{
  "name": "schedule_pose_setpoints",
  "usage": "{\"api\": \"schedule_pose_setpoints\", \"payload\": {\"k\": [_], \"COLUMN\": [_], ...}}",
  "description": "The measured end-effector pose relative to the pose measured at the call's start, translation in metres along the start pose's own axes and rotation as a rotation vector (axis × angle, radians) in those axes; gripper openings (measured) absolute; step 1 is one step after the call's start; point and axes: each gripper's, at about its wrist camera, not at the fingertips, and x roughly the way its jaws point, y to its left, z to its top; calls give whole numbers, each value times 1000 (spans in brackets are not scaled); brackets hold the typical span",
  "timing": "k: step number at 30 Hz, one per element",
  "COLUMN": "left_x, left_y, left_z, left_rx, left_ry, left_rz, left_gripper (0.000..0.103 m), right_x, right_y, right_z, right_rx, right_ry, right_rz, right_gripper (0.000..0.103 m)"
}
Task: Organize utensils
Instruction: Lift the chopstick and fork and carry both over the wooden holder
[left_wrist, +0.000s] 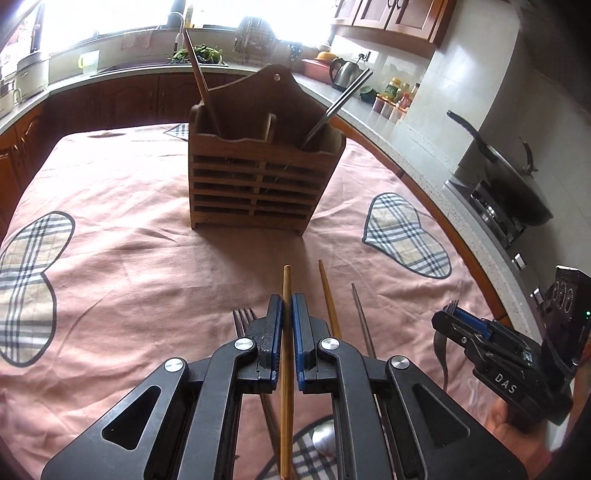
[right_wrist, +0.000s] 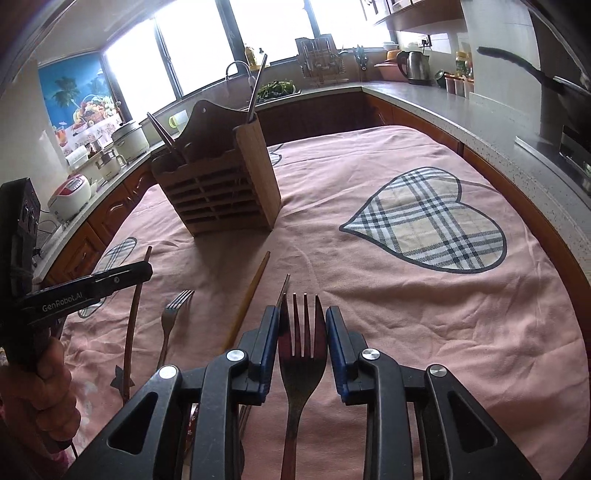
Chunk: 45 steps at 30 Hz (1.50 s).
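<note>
On the table with the pink cloth (left_wrist: 147, 258), the wooden holder (left_wrist: 258, 181) is standing upright, with a stick in its left compartment and metal chopsticks (left_wrist: 338, 105) in its right one. The left gripper (left_wrist: 287, 332) is closing its jaws on a bamboo chopstick (left_wrist: 286, 280). Beside it, a brown chopstick (left_wrist: 328, 295) and a metal one (left_wrist: 360, 317) are lying on the cloth. The right gripper (right_wrist: 302, 332) is gripping a fork (right_wrist: 302, 354) by its head.
</note>
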Motion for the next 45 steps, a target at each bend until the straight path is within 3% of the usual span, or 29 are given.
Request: {"api": "schedule_pose_setpoints", "payload": {"k": [14,36,40,41,45], "left_x": [-61,-117,-127,-129,-131], "left_y": [3,7,9,10,13], "left_z": [-11,-8,-3,-1,2], "left_rx": [-29,-45,-47,-49,-57], "left_ry": [-113,-240,-273,-279,-291], "left_rz": [-17,-23,-23,-22,-18], "left_gripper": [5,5,5,5,5], "right_x": [-49,-80,-82,-83,-80], "right_y": [10,24,25,25,25], "right_z": [7,22,27,28,31], "right_rx": [-2,-23,-25,-26,-25], "right_ry": [-96,-176,-186,-189,-188], "right_rz": [34,61,68,67,77], "right_gripper": [26,25,19,5,2]}}
